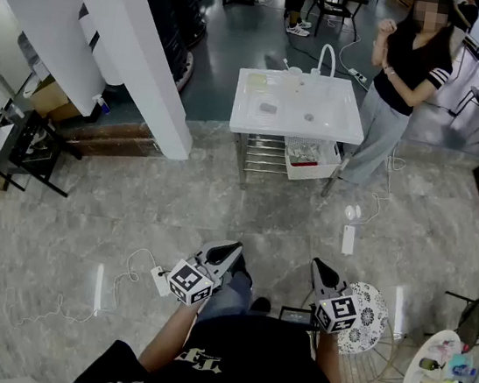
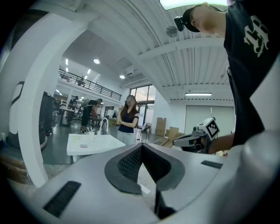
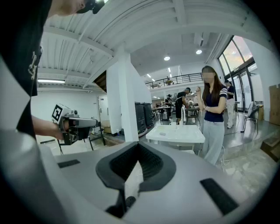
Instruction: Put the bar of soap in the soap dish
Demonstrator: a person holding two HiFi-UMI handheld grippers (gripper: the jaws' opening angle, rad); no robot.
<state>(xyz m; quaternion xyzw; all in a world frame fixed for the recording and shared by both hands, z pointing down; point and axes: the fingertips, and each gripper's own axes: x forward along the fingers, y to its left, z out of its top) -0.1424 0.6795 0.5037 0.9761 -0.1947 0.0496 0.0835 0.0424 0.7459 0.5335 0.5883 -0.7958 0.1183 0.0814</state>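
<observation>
Lying crosswise on sink (image 1: pixel 337 125): soap bar (image 1: pixel 268 108)

Bright, even indoor light. Above the left claw (image 2: pixel 141 146) a ceiling lamp (image 2: pixel 197 93) glares white. Up right of the right claw (image 3: pixel 139 144), windows (image 3: pixel 238 61) wash out. Both claw views bulge, with black corners and soft near bodies. Floor (image 1: pixel 218 219) shadows are faint.

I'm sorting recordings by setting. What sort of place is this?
Probably a large open workshop or lab hall: a freestanding white washbasin on a metal frame sits on grey stone flooring, near a white square pillar, with a railed mezzanine behind.
</observation>
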